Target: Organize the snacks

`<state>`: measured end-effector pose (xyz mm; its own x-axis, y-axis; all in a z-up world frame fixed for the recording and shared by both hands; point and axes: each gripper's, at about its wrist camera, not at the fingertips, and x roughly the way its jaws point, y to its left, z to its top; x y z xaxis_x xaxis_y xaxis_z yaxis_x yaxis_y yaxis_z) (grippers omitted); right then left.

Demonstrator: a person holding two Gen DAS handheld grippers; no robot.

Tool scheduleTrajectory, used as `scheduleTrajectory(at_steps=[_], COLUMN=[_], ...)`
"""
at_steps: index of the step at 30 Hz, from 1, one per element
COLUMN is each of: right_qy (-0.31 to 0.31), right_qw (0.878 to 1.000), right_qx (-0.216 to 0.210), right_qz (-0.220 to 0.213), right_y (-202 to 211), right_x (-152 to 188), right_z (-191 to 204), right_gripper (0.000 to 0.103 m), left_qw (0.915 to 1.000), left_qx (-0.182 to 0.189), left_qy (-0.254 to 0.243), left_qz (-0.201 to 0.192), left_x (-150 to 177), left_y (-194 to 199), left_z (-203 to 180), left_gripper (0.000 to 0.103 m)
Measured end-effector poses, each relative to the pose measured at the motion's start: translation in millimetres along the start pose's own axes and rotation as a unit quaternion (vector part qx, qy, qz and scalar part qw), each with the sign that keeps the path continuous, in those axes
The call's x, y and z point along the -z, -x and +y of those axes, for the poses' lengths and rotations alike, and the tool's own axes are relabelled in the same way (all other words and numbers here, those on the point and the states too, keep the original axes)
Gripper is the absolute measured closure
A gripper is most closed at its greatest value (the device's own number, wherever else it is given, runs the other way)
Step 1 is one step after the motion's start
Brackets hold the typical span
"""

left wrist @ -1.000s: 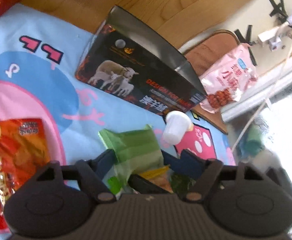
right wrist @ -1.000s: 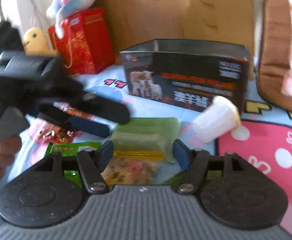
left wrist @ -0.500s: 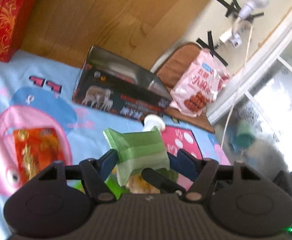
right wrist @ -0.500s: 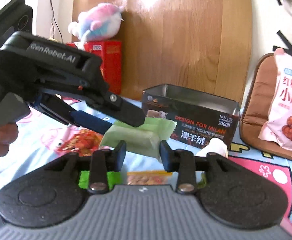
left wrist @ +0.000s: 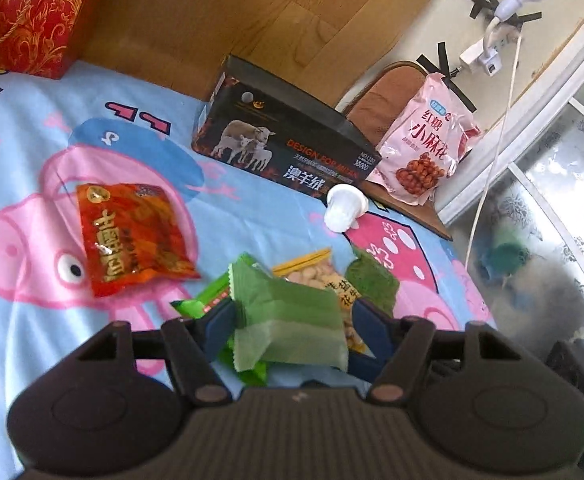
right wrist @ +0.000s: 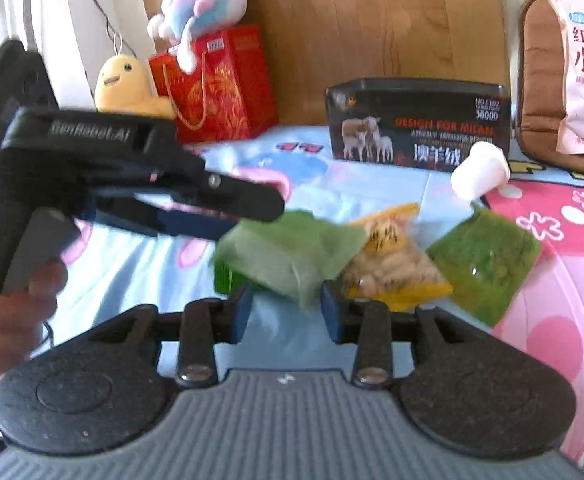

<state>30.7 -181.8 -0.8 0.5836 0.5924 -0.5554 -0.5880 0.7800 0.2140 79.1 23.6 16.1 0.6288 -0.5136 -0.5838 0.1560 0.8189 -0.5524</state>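
My left gripper (left wrist: 292, 320) is shut on a pale green wrapped snack (left wrist: 289, 320) and holds it above the blanket; it also shows in the right wrist view (right wrist: 287, 256). My right gripper (right wrist: 285, 314) is open and empty just in front of that snack. A black open box with sheep printed on it (left wrist: 283, 148) stands at the back (right wrist: 416, 124). On the blanket lie a yellow nut packet (right wrist: 396, 272), a dark green packet (right wrist: 484, 264), a red packet (left wrist: 131, 236) and a white cup (left wrist: 344, 208).
A pink snack bag (left wrist: 424, 148) leans on a brown cushion (left wrist: 384, 92) at the back right. A red gift bag (right wrist: 215, 88) with plush toys (right wrist: 199, 4) stands at the back left. A wooden board is behind the box.
The left gripper has carried the green snack up and back from the pile. The right gripper has drawn back and opened wider; the snack is outside its fingers.
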Motion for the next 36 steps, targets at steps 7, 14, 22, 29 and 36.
scheduleTrajectory(at_steps=[7,14,22,29,36], right_qy=[0.000,0.024,0.002,0.025,0.018], right_qw=[1.000,1.000,1.000,1.000,1.000], right_qx=[-0.018,-0.003,-0.027,-0.014,-0.010], right_qz=[0.004,0.011,0.012,0.006,0.001], right_y=[13,6,2,2,2], right_x=[5,5,2,5,5], right_z=[1,0,-9,-3,-6], right_gripper=[0.048,0.048,0.047,0.049,0.057], left_qw=[0.9996,0.9999,0.9989,0.9997,0.9990], left_qx=[0.016,-0.007,-0.003,-0.003,-0.004], left_qy=[0.023,-0.003,-0.043,-0.025,-0.041], left_qz=[-0.006,0.010,0.018,0.007,0.015], left_x=[-10,-14,1,-1,1], left_y=[9,-6,-12,-5,-13], left_z=[13,3,-16,-10,-14], left_gripper=[0.025,0.026,0.039,0.026,0.051])
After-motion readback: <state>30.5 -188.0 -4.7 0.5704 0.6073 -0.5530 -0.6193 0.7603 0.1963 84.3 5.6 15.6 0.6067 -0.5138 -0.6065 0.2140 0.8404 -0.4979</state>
